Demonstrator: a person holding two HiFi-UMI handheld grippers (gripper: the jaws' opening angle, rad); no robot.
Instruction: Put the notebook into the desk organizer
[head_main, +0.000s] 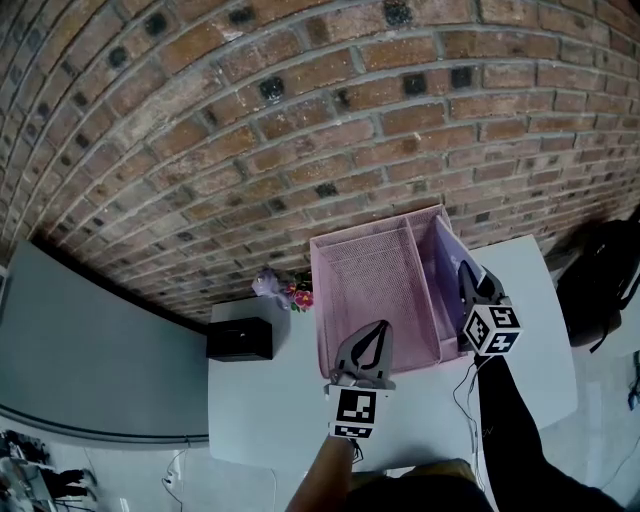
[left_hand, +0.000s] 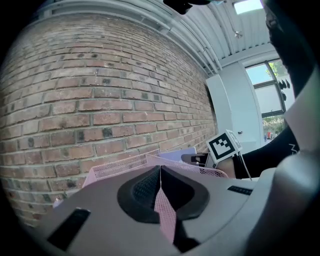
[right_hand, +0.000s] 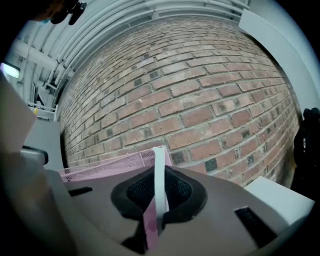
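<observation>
The pink mesh desk organizer (head_main: 368, 272) stands on a white table (head_main: 533, 340) against a brick wall. My left gripper (head_main: 378, 331) is at its near wall and is shut on that mesh edge (left_hand: 161, 210). The lavender notebook (head_main: 441, 287) stands on edge inside the organizer's right compartment. My right gripper (head_main: 464, 271) is shut on it. In the right gripper view its pale edge (right_hand: 159, 167) runs upright between the jaws, with the pink mesh rim (right_hand: 100, 167) behind. The left gripper view shows the notebook (left_hand: 176, 154) beyond the mesh, beside the right gripper's marker cube (left_hand: 224, 146).
A black box (head_main: 240, 340) and a small bunch of flowers (head_main: 291, 293) sit on the table left of the organizer. A dark bag (head_main: 600, 282) rests on the floor at the right. A grey panel (head_main: 90, 350) lies to the left. A thin cable (head_main: 466, 400) hangs by my right arm.
</observation>
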